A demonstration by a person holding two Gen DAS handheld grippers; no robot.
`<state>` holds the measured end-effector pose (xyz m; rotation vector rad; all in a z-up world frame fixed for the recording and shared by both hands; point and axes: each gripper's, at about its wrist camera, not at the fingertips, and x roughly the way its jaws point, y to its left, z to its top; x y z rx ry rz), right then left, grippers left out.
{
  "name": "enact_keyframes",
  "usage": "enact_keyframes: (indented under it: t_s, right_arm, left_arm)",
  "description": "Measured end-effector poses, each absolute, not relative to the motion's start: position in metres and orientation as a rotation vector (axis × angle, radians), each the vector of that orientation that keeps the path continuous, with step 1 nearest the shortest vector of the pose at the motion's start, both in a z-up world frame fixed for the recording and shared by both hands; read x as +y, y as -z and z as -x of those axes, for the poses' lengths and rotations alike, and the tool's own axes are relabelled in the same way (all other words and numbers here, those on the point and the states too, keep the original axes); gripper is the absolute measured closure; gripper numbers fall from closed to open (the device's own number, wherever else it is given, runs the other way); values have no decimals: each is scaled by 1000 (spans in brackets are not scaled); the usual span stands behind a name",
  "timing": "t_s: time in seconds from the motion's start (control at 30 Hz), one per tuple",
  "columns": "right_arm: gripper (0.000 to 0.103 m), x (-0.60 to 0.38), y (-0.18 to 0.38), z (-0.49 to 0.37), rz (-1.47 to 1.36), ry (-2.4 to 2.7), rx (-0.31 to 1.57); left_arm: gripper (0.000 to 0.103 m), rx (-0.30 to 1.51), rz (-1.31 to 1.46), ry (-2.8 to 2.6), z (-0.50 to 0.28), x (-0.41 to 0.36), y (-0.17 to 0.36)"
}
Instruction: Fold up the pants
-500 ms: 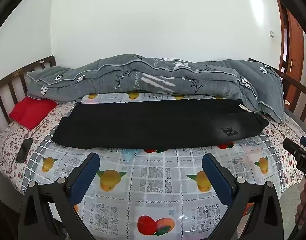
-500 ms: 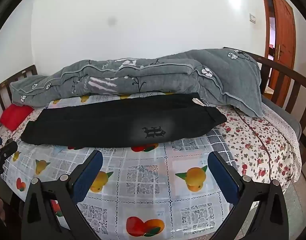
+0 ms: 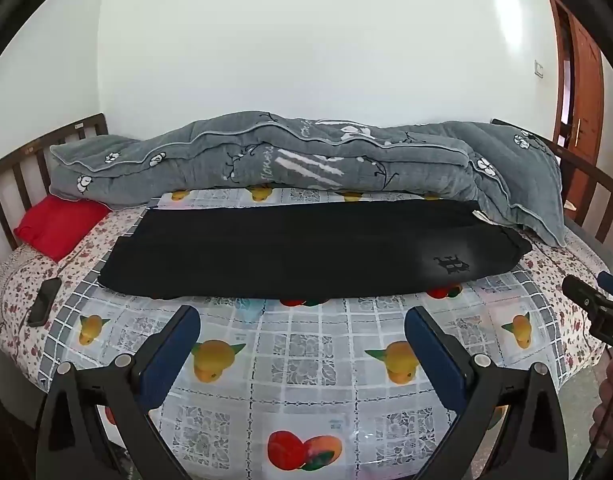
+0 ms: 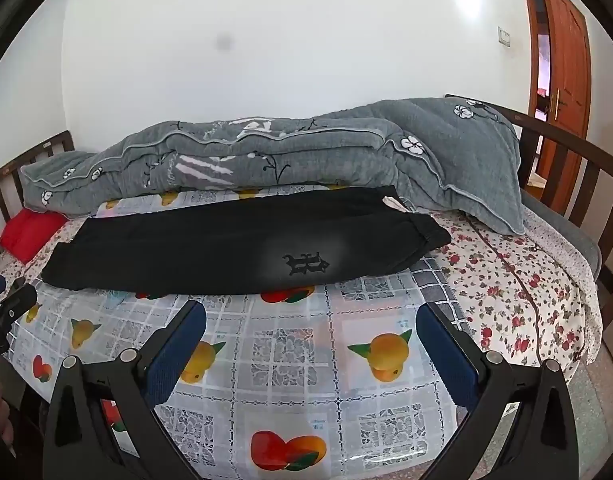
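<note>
While both the left hand-held gripper [image 3: 302, 330] and right hand-held gripper [image 4: 311, 326] hovered open and empty, the black pants [image 3: 306, 252] looked soft, limp, light; waistband and cuff ends seemed the best holds.

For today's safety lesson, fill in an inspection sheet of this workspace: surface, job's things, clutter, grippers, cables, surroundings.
Surface: bed under a fruit-print cover.
Job's things: black pants lying flat and lengthwise, logo end to the right.
Clutter: grey quilt behind the pants; red pillow and dark phone-like object at left.
Grippers: left gripper and right gripper open, empty, short of the pants.
Cables: nothing seen.
Surroundings: white wall, wooden bed rails, brown door at right.
</note>
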<state>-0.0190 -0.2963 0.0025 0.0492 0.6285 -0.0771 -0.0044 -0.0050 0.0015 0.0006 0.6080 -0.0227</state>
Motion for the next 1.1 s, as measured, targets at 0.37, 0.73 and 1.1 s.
enact_keyframes:
  t_s: [0.37,0.73,1.1]
  right_arm:
    - [0,-293,-9,21,-48,74,622]
    - [0,-284,-8,21,-34,67,617]
    - [0,-281,-11,20,-27,58,610]
  left_arm:
    - [0,610,6,16,5,-3,-2]
    - [0,603,10,30,6,0,-3]
    - [0,612,17,30,6,1,-1]
